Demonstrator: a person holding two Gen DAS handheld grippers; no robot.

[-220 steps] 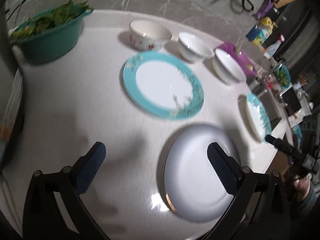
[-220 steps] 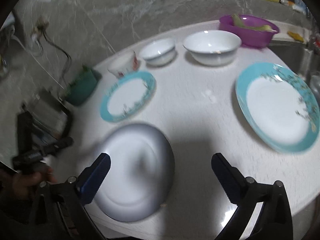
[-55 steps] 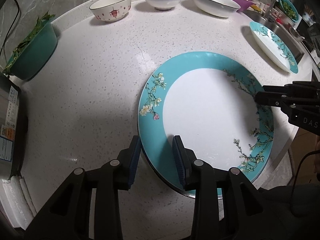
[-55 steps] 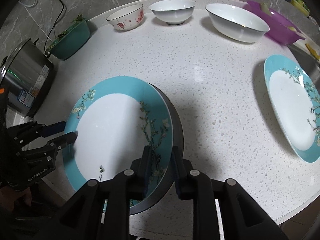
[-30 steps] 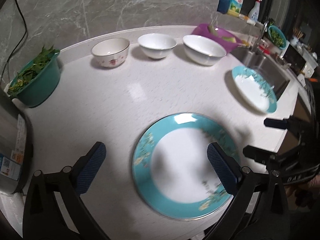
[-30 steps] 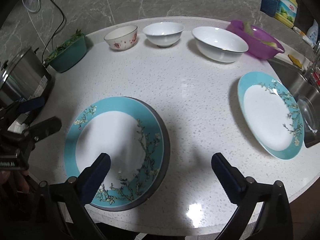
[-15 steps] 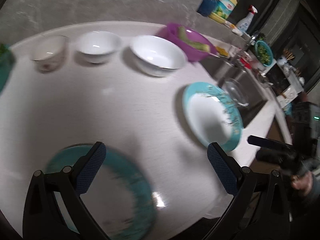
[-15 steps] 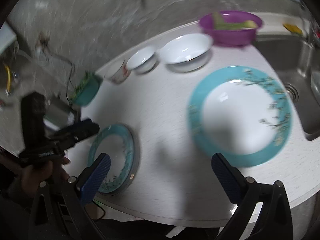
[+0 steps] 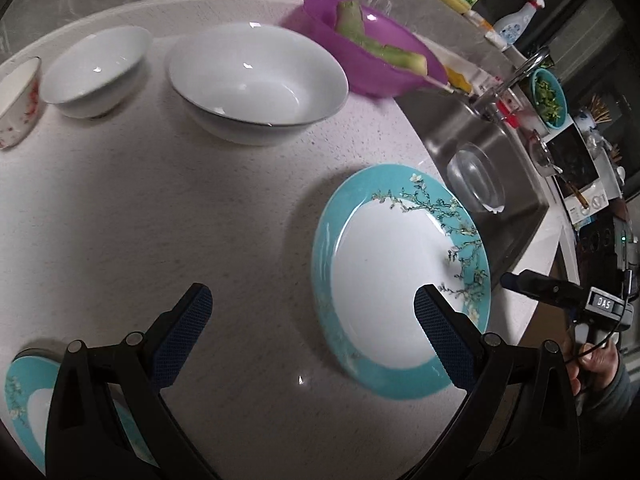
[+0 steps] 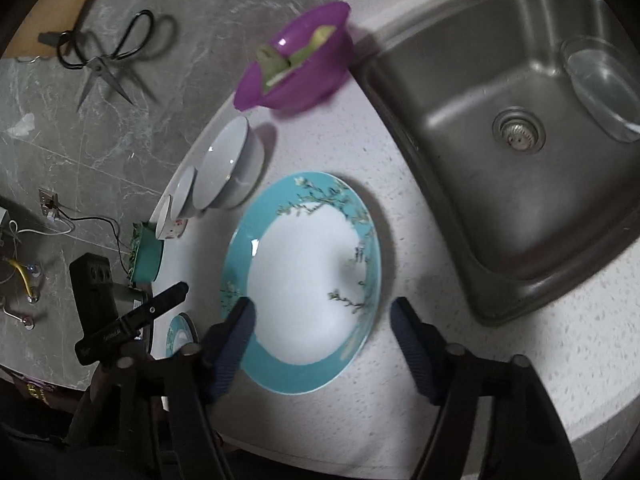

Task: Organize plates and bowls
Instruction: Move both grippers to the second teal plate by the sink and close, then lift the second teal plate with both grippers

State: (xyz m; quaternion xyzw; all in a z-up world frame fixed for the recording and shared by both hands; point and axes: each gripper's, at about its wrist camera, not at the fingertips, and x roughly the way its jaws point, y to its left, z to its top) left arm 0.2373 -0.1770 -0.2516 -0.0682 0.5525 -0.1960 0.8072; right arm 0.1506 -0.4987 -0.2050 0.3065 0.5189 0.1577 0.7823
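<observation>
A: What had changed from a second before?

B: Both tools had left the stacked plates (image 9: 24, 392), which now showed only at the lower left edge of the left view, and had come over to the second blue-rimmed plate (image 9: 400, 276) near the sink (image 10: 532, 184). The left tool (image 9: 312, 312) hung with its jaws wide apart and nothing between them, its right finger over the near part of that plate. The right tool (image 10: 320, 316) had just been closing its jaws; they stood partly open on either side of the plate's near rim, and I could not tell whether the pads touched it.

A: And the bowls?

B: Where they had been, in a row along the back of the tabletop (image 9: 160, 220): the large white bowl (image 9: 256, 84), the smaller white bowl (image 9: 92, 72) beside it, and the flowered bowl (image 9: 16, 104) at the left edge. The purple basin (image 9: 372, 64) with pale green pieces in it stood just beside the large bowl.

A: The room?

B: A pale speckled tabletop with a steel sink set into it, a clear glass dish (image 10: 604, 88) lying in the basin. The wall behind was grey marbled stone with scissors (image 10: 108, 56) hanging on it. A green tub of leaves (image 10: 146, 256) stood at the far end.
</observation>
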